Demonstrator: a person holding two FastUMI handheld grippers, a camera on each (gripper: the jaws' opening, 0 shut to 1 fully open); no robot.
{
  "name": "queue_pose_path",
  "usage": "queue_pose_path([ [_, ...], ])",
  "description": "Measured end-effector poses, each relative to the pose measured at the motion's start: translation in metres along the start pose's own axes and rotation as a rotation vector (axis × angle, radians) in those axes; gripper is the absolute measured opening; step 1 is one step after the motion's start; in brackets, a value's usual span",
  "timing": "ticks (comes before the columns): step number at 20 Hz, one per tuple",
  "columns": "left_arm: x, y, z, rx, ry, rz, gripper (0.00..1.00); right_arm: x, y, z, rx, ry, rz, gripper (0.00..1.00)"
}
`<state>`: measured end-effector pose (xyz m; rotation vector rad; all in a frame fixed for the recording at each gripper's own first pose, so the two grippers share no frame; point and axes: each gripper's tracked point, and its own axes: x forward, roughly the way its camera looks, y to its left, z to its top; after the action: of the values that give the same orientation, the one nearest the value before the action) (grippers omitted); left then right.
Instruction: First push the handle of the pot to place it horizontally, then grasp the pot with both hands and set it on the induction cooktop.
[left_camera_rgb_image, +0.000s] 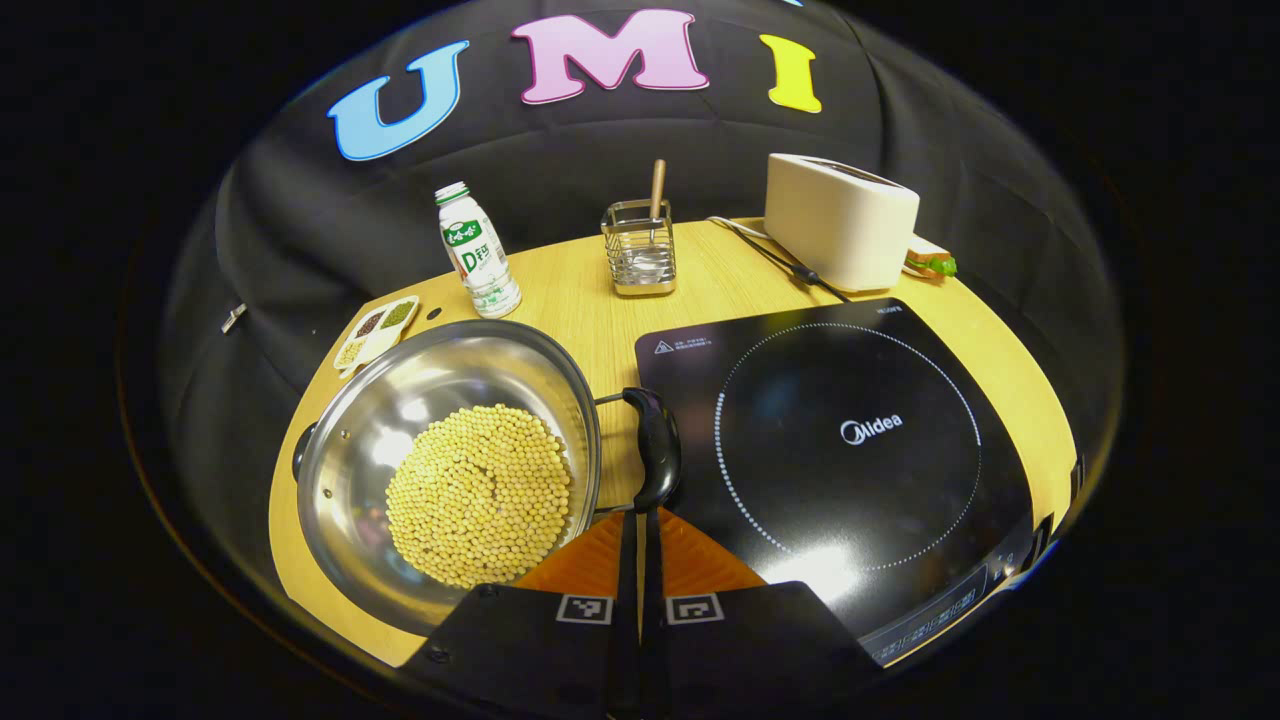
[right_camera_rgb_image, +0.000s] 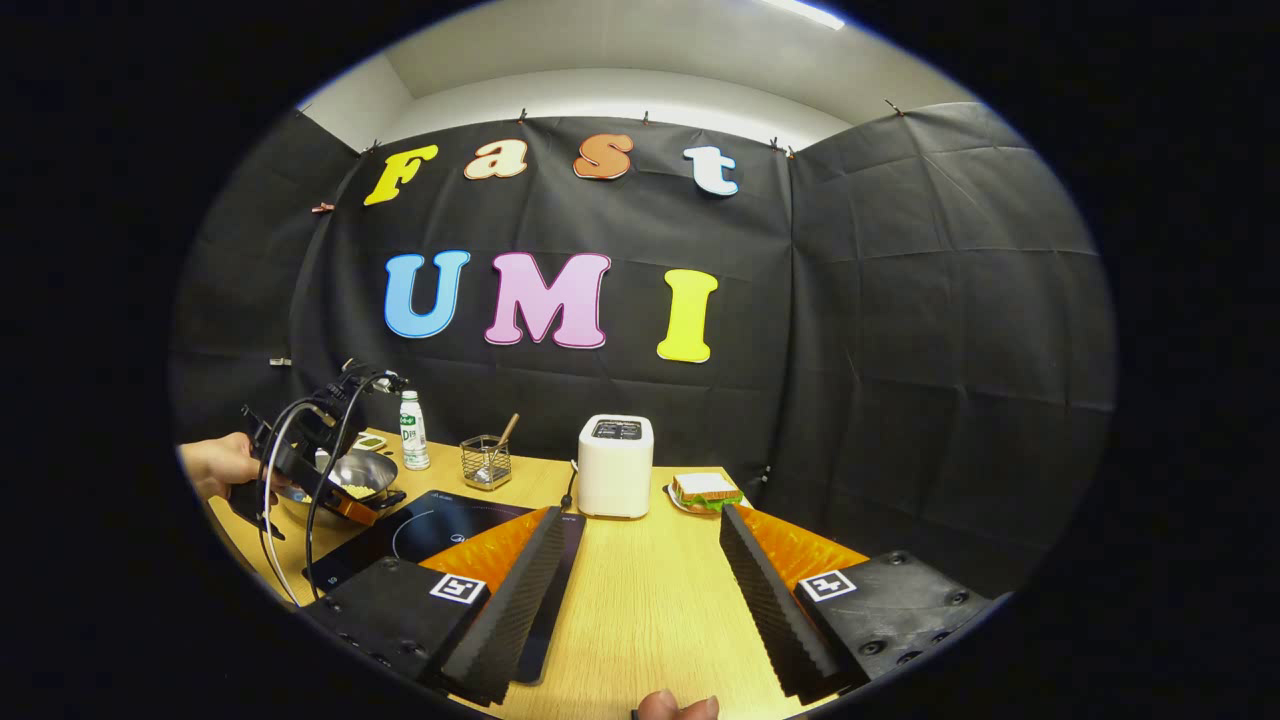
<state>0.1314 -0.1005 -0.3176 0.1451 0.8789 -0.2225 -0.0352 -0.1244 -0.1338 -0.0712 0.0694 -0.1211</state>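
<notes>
The pot (left_camera_rgb_image: 450, 470), heaped with beans (left_camera_rgb_image: 480, 495), sat on the worktop (left_camera_rgb_image: 580, 290) just left of the induction cooktop (left_camera_rgb_image: 850, 450), and I judged a hard shove could slop them out. The left hand-held gripper (left_camera_rgb_image: 640, 535) was pinched nearly closed, tips at the pot's handle (left_camera_rgb_image: 652, 448). The right hand-held gripper (right_camera_rgb_image: 635, 570) hung wide open, holding nothing.

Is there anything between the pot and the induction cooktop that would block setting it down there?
Nothing visible blocks it. The pot sits directly left of the induction cooktop, whose glass is bare. The pot's black handle already overhangs the cooktop's near edge, right at the closed left claw. The utensil holder and toaster stand farther back.
</notes>
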Motion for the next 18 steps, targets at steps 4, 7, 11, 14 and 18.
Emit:
queue_pose_path([
  [4,0.004,0.008,0.005,0.004,-0.009,0.019,0.05,0.003,0.005,0.000,-0.003,0.003,0.006,0.97],
  [7,-0.003,0.010,0.007,0.015,-0.030,0.028,0.05,0.005,0.013,-0.003,-0.004,0.010,0.014,0.98],
  [11,-0.038,0.001,0.027,0.055,-0.176,-0.034,0.06,0.010,0.035,0.001,0.006,0.018,0.051,0.98],
  [14,-0.075,0.005,0.042,0.063,-0.320,-0.099,0.49,0.015,0.064,0.009,0.020,0.030,0.108,0.98],
  [18,-0.114,0.059,0.045,-0.059,-0.402,-0.113,0.98,0.032,0.125,0.013,0.087,0.103,0.249,0.98],
])
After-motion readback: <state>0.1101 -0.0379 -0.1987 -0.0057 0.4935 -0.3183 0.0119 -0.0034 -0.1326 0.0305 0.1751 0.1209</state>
